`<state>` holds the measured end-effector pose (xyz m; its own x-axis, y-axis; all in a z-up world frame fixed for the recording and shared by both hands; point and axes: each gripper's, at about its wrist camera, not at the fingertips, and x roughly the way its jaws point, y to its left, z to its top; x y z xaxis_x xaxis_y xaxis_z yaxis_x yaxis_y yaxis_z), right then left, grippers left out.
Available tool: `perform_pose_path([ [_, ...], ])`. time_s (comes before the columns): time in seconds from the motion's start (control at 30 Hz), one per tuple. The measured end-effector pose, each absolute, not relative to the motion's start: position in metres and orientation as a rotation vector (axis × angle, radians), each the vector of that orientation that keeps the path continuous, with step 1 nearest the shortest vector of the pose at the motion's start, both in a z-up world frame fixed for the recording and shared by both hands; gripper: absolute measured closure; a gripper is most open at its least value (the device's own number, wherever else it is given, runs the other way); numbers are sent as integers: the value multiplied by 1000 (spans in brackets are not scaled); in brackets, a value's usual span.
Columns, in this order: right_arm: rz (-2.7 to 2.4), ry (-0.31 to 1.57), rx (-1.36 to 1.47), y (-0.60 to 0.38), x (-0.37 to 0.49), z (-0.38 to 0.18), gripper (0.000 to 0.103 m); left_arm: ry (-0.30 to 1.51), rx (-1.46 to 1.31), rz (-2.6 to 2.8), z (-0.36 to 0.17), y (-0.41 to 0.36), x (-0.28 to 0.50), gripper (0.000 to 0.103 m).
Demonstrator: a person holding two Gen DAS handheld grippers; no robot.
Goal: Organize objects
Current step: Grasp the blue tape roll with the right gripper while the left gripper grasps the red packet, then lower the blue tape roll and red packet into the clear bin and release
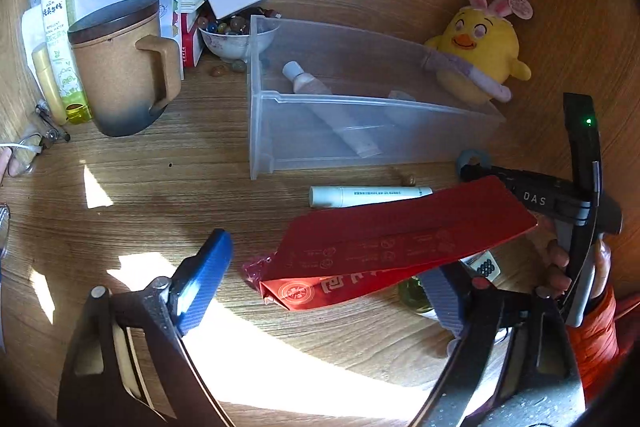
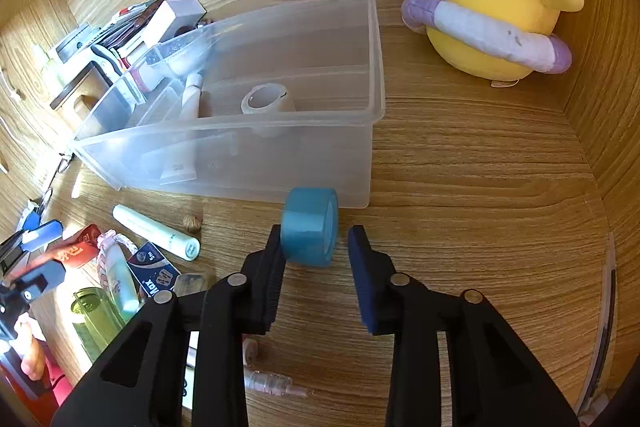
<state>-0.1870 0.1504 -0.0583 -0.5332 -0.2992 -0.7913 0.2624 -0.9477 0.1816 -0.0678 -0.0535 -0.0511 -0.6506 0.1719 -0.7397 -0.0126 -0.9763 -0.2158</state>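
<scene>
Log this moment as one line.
left gripper: open, at red packet | right gripper: open, straddling blue tape roll | roll: outside clear bin

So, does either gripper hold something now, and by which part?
Nothing is gripped yet. The right gripper straddles the blue tape roll, one finger at its side, the other apart. The left gripper stands open around the red packet.

- Left gripper [image 1: 332, 279]: black linkage arms, silver pivot pins, ribbed blue pads.
- Right gripper [image 2: 314, 267]: black arms, silver pins, dark blue pads; housing lettered "DAS", green light.
- Sleeve [image 1: 596, 339]: orange, quilted.
</scene>
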Motion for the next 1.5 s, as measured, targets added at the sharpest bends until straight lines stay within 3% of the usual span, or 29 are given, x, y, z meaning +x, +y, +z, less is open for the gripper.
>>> perform_pose_path([
  [0.17, -2508, -50, 1290, 148, -189, -59, 82, -249, -1270, 2764, -55, -50, -71, 37],
  [0.23, -2513, -49, 1279, 148, -189, -58, 86, -244, -1294, 2753, -60, -50, -74, 52],
  [0.47, -2536, -32, 1246, 148, -185, -56, 87, -270, -1342, 2764, -70, -60, -75, 74],
  [0.97, -2576, 21, 1082, 146, -158, -21, 87, -250, -1157, 2892, -29, -72, -67, 75],
  [1.5, -2599, -50, 924, 147, -163, 26, 87, -204, -1012, 2928, 14, -58, -114, 75],
])
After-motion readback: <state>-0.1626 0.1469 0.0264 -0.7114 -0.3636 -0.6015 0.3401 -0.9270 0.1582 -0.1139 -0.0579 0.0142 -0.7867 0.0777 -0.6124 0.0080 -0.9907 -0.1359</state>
